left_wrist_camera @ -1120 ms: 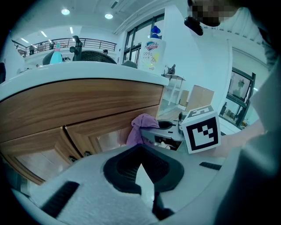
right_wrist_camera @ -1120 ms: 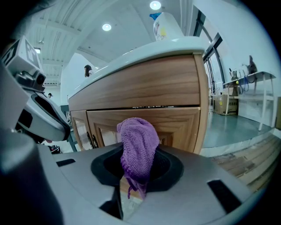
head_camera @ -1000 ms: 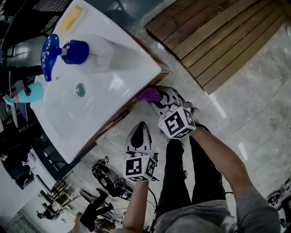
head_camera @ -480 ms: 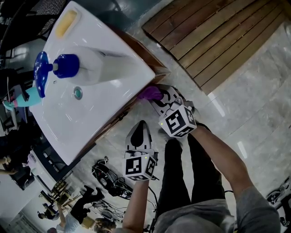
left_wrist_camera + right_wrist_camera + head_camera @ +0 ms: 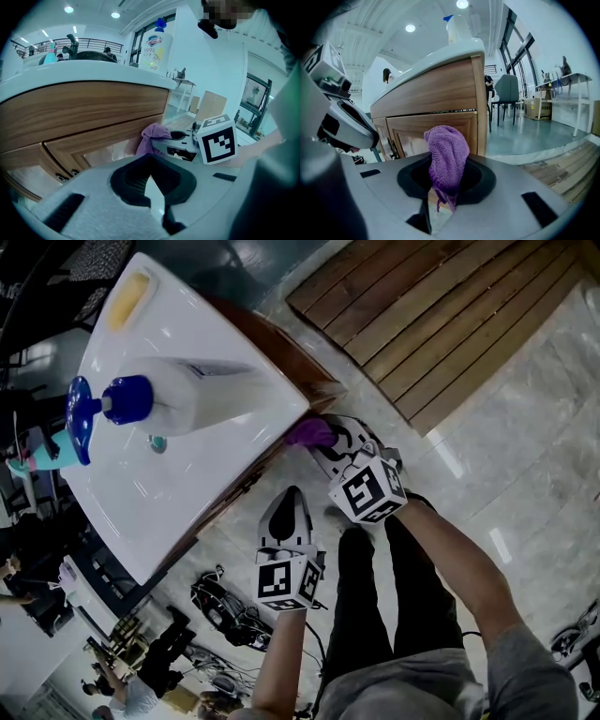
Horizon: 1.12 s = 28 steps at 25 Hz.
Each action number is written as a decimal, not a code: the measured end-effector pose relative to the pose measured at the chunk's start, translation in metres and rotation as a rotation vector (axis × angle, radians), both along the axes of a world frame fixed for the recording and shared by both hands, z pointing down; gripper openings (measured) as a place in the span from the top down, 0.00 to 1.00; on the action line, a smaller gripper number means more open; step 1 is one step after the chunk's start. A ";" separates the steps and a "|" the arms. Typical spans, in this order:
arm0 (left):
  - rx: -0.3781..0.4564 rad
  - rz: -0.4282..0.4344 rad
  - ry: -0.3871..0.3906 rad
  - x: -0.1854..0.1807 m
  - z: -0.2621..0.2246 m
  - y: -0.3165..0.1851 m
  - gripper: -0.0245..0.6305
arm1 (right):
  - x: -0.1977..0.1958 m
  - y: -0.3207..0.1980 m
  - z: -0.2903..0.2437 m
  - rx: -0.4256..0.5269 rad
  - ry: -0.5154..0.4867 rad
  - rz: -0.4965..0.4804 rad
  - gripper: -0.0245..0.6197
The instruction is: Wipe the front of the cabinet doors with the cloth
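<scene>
Your right gripper [image 5: 328, 443] pinches the cloth [image 5: 446, 157]; the left gripper [image 5: 287, 507], jaws together, holds nothing. Press the cloth flat to the door [image 5: 410, 136] and sweep evenly.

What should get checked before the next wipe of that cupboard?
1. Cloth gripped: ok. The right gripper is shut on it, with a good bunch sticking out past the jaws.
2. Cloth aimed at the door: ok. The door front lies straight ahead in the right gripper view.
3. Cloth pressed on the wood: cannot tell. It is very close, but contact is not clear.
4. Door closed: ok. It looks flush with its frame.
5. Left gripper out of the way: ok. It is shut, empty and held back from the door.
</scene>
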<state>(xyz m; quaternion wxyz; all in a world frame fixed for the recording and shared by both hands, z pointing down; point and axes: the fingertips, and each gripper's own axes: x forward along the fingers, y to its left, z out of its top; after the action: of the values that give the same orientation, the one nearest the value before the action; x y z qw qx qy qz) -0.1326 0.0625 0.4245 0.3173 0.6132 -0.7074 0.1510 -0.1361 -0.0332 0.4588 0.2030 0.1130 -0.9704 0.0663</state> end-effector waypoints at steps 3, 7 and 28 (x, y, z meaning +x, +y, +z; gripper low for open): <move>0.004 0.003 0.005 0.001 0.000 -0.003 0.95 | 0.003 -0.002 0.001 -0.001 0.001 0.005 0.82; 0.005 0.005 0.008 0.002 0.000 -0.004 0.95 | 0.010 -0.009 0.004 -0.015 0.008 0.035 0.82; 0.010 0.008 0.020 0.008 0.005 0.035 0.95 | 0.061 -0.015 0.020 -0.047 0.044 0.218 0.82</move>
<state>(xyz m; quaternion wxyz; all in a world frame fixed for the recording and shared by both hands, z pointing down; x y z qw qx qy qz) -0.1241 0.0978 0.4298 0.3207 0.6192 -0.7024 0.1426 -0.0753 -0.0479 0.4789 0.2183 0.2144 -0.9459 0.1080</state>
